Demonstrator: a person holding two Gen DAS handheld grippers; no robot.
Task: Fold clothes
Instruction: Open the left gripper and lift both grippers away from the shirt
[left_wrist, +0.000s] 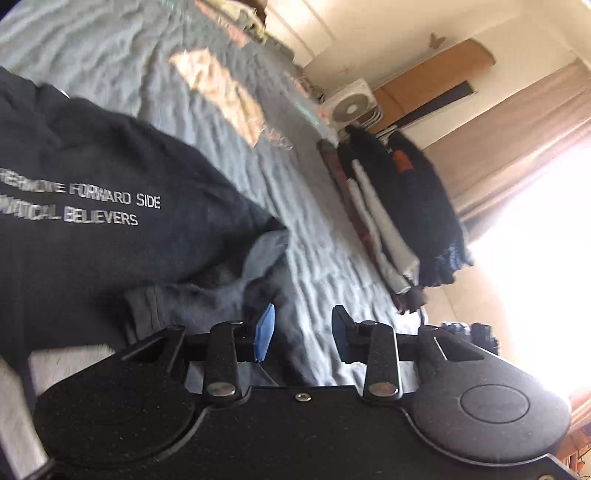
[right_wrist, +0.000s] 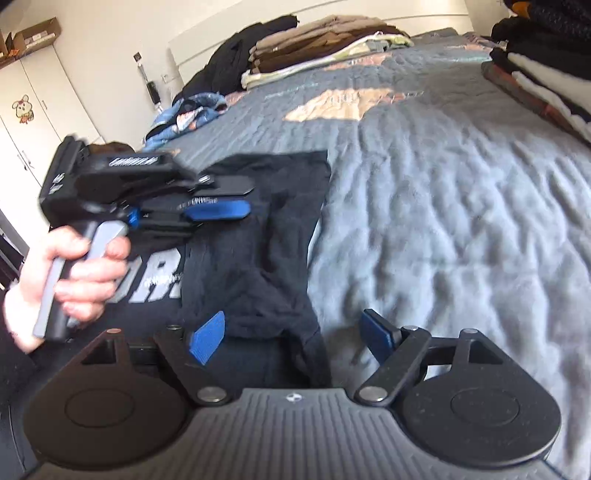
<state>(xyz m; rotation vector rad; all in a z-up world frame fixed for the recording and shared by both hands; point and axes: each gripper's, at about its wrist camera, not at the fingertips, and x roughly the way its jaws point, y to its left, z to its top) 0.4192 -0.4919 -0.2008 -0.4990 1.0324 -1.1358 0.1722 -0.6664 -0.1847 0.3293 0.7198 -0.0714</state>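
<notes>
The black printed T-shirt (right_wrist: 255, 236) lay on the grey-blue quilted bedspread (right_wrist: 443, 221), near its edge, with a dark flap doubled over the lettering and rumpled rather than flat. The left gripper (left_wrist: 303, 336) hovered beside it, jaws partly open, nothing between them. The right gripper (right_wrist: 291, 338) was spread wider, also empty, with the shirt's bunched lower end just ahead of its left finger.

Risks I'd flag: a pinch into that bunched fabric could've caught several layers at once and dragged the whole shirt crooked. With the folded stack (right_wrist: 546, 77) off to the right, a sloppy fold would've slumped once carried over. Both views were blurry, so the edges were hard to judge.
</notes>
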